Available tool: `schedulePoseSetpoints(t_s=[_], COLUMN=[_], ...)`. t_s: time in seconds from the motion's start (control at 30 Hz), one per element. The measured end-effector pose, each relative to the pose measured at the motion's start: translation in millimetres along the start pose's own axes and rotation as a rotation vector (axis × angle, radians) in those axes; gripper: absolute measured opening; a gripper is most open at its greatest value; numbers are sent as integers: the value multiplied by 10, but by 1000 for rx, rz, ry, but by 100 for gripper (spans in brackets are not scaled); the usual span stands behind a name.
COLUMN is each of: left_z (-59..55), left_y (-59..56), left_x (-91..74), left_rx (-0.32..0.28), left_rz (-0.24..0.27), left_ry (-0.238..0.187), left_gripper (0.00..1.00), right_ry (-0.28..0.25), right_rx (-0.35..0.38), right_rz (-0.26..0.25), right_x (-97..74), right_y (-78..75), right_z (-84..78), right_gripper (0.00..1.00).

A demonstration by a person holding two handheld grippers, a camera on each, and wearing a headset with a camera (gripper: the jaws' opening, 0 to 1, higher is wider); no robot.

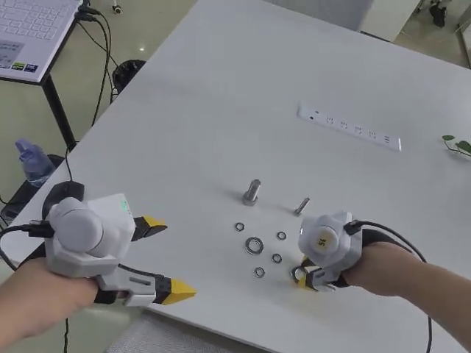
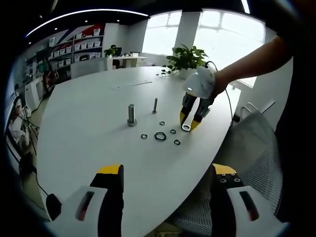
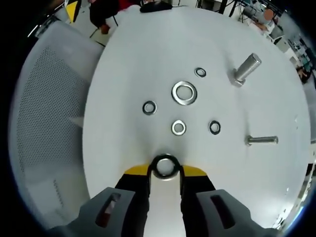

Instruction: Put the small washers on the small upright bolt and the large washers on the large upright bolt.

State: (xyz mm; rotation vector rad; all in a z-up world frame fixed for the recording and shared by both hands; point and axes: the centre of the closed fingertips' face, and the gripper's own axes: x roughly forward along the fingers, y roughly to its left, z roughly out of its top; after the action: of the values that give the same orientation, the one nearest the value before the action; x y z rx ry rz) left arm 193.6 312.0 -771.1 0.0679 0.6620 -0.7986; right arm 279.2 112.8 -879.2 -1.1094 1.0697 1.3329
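Observation:
The large bolt (image 1: 252, 192) (image 3: 247, 69) and the thin small bolt (image 1: 302, 206) (image 3: 261, 140) stand upright on the white table (image 1: 221, 110). In front of them lie a large washer (image 1: 255, 245) (image 3: 184, 93) and several small washers (image 1: 277, 258) (image 3: 178, 128). My right gripper (image 1: 302, 278) (image 3: 165, 170) points down near the table's front edge, shut on a washer (image 3: 165, 166) (image 2: 186, 127) that looks large. My left gripper (image 1: 168, 256) (image 2: 168, 173) hovers open and holds nothing, off to the left of the washers.
A white power strip (image 1: 349, 126) lies beyond the bolts. A laptop (image 1: 29, 29) and a water bottle (image 1: 33, 162) sit off the table's left side. A mesh chair (image 3: 49, 123) stands at the near edge.

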Motion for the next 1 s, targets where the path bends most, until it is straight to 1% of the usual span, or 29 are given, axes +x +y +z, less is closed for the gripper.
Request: schedulePoseSetpoints(t_s=[0.1,0.17,0.27,0.3,0.33,0.4,0.5,0.6,0.63,0.7,0.73,0.77,0.87,1.0], left_z=[43,48,87,112,141,164,154,131,109,71,67,64,65,52], left_y=[-2,-10,-16,-14,0,-8,29,14,15,36,39,37,37,44], left_x=[-37,-43,-55,-62,-66,-53,-28,-23,-15,-7,-9,-11,-11,-6], left_rx=[-8,-9,-15,-14,-11,-19,8,7,4,15,21,18,-1,-15], left_rz=[11,14,22,26,33,28,37,35,35,55,60,58,63,71], left_ry=[-18,-18,-23,-30,-37,-37,-25,-13,-8,1,-1,-5,-15,-19], left_gripper=[70,70,70,71,72,74,78,82,84,88,91,92,95,98], right_ry=[22,22,5,-11,-20,-26,-38,-48,-63,-61,-61,-65,-66,-61], right_rx=[-13,-13,-10,5,14,13,35,44,56,52,57,81,96,90], right_rz=[2,4,-2,-3,-2,-3,-4,-6,3,-11,-10,-2,-2,-8], right_x=[-5,-13,-17,-21,-22,-22,-17,-22,-23,-32,-36,-38,-54,-83], right_y=[6,8,11,6,3,5,4,6,20,4,-3,1,-29,-55], right_z=[-4,-13,-22,-21,-21,-20,-10,-4,5,-7,-18,-33,-75,-105], right_gripper=[22,21,21,21,21,21,21,21,21,21,21,21,21,21])
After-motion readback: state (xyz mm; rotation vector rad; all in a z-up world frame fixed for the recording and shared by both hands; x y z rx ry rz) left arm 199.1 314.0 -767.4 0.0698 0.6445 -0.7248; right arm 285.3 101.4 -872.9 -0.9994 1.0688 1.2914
